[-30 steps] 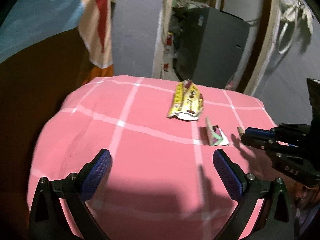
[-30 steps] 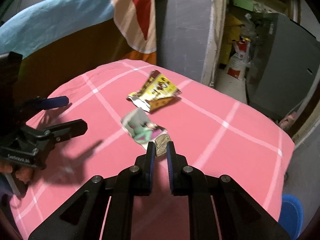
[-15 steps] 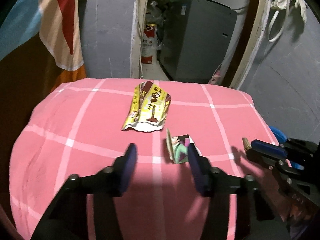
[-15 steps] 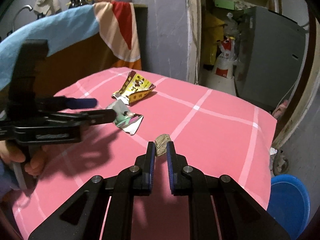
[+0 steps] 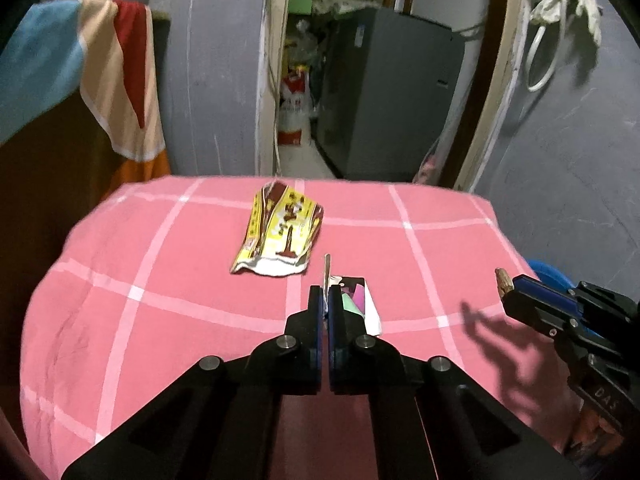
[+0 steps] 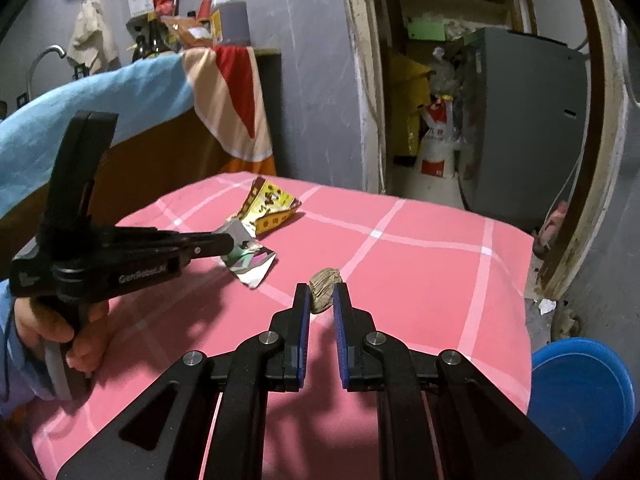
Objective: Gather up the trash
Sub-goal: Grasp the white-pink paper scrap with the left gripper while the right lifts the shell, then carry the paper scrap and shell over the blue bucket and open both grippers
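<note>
Nearest the right wrist camera: right gripper [image 6: 321,295], blue pads pinched on a crumpled brown paper wad [image 6: 325,282], held above the pink checked cloth [image 6: 420,276]. Just left of that: left gripper [image 5: 326,303], jaws just closed tight on the upright edge of a small torn green-and-white wrapper [image 5: 354,301], which sits on the cloth, with a hand [image 6: 60,330] wrapped round the handle. Farther back on the cloth: a flattened yellow-and-brown snack packet [image 5: 280,236], untouched; off the right edge, low down, a round blue plastic tub [image 6: 582,396].
</note>
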`<state>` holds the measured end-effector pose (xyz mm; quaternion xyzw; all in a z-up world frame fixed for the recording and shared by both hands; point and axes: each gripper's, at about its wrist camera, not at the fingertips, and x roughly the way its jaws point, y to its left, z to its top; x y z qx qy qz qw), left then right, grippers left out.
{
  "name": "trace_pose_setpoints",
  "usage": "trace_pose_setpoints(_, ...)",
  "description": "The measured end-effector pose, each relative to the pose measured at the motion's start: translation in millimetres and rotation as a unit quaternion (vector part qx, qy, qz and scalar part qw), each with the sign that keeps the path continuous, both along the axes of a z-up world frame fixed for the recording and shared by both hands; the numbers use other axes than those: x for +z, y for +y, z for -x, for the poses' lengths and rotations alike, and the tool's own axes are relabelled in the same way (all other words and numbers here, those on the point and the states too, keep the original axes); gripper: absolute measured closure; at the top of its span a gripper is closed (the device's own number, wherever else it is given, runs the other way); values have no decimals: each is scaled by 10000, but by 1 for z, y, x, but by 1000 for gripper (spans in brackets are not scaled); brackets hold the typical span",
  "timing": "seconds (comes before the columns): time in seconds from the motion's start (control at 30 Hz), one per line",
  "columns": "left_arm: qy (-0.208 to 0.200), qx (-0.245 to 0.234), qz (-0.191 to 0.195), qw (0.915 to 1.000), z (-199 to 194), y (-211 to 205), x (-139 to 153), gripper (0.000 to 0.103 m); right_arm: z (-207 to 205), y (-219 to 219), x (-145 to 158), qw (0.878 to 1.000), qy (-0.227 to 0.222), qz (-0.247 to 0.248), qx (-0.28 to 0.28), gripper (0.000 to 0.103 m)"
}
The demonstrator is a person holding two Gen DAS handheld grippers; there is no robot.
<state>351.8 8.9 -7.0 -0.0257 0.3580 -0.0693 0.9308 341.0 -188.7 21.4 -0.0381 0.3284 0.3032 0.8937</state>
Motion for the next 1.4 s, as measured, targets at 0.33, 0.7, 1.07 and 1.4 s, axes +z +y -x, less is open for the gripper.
trace_pose_setpoints(0.33,-1249,-52,303,9917,41,-23,37,103,32,-36,36,9914,-1022,-658,-490,93)
trace_pose_setpoints(0.7,-2274,-617,703,9693,77,-94,88,103,87,-101,87,9640,-2264,-646,-1235,93)
trace_pose_setpoints(1.07,-2167,-1385,794,9631,79,-186,85,103,113,-176,85,9503,-2345,-434,-2001,93)
trace_pose_setpoints(1.4,-1119,-1685,640,9772,44,-242,55,103,107,-225,43,9544,-1589,-545,-2469,93)
